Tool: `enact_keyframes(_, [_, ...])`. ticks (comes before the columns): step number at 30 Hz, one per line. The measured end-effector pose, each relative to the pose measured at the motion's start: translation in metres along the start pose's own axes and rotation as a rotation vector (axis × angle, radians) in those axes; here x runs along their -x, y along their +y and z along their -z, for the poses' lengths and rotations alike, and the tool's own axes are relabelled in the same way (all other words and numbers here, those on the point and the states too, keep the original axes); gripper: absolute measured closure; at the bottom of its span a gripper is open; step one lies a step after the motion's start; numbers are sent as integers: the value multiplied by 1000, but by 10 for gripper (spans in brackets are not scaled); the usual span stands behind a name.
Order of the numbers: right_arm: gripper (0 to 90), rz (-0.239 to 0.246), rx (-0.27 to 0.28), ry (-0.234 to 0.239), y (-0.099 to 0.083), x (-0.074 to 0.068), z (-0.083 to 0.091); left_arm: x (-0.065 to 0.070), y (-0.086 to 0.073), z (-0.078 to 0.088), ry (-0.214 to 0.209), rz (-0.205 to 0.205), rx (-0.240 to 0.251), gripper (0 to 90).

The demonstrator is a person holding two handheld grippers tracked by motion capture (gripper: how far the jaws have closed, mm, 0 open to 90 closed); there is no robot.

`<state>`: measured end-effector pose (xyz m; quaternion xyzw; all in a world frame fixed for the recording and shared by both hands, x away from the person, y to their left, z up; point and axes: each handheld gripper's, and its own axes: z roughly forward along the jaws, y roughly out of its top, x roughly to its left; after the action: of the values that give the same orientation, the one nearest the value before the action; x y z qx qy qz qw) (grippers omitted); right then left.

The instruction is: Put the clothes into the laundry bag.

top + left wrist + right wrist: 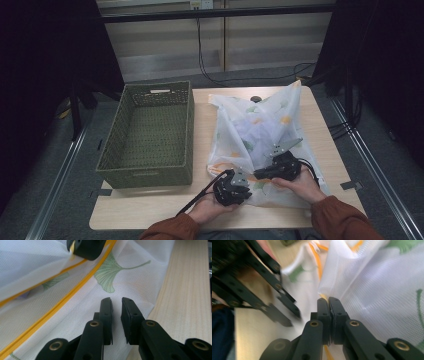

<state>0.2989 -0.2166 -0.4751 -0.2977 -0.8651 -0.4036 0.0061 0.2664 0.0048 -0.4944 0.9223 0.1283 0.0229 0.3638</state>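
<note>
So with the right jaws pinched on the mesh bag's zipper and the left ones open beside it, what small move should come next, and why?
Probably close the left gripper on the mesh bag beside the yellow zipper. Its jaws stand slightly apart over the fabric, while the right gripper is already shut at the zipper; anchoring the bag would let that pull work.

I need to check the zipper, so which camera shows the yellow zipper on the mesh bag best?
The left gripper view: the yellow zipper runs long and sharp across the mesh bag. The right gripper view shows blurred stretches of it; the high view, faint orange traces.
</note>
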Motion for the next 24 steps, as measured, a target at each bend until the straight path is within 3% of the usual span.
enact_keyframes(1, [872, 2, -12, -11, -1, 1, -1, 0, 0, 0, -2, -12, -4, 782])
enact_keyframes(6, [849, -6, -38, -32, -5, 5, -6, 4, 0, -2, -27, 2, 19, 766])
enact_keyframes(9, [842, -10, -62, -47, -7, 6, -10, 10, -3, -2, 20, -24, 46, 803])
enact_keyframes(10, [841, -17, -66, -47, -7, 7, -11, 9, -2, 0, 36, -53, 15, 823])
enact_keyframes(12, [835, -18, -80, -57, -9, 8, -13, 9, 0, 5, 21, 5, 68, 823])
enact_keyframes(14, [827, -28, -92, -72, -12, 8, -14, 2, -1, 17, 31, 43, 75, 819])
enact_keyframes(16, [827, -27, -84, -67, -12, 9, -14, -3, -5, 26, 49, 51, 85, 803])
enact_keyframes(20, [807, -13, -80, -89, -13, 8, -14, -15, -21, 41, 94, 84, 55, 781])
enact_keyframes(22, [787, -12, -82, -93, -12, 7, -14, -17, -30, 47, 104, 86, 5, 781])
enact_keyframes(23, [786, -12, -80, -89, -12, 7, -14, -17, -35, 49, 111, 68, -43, 780])
enact_keyframes(24, [784, -12, -81, -92, -13, 7, -14, -16, -39, 49, 124, 77, -54, 775])
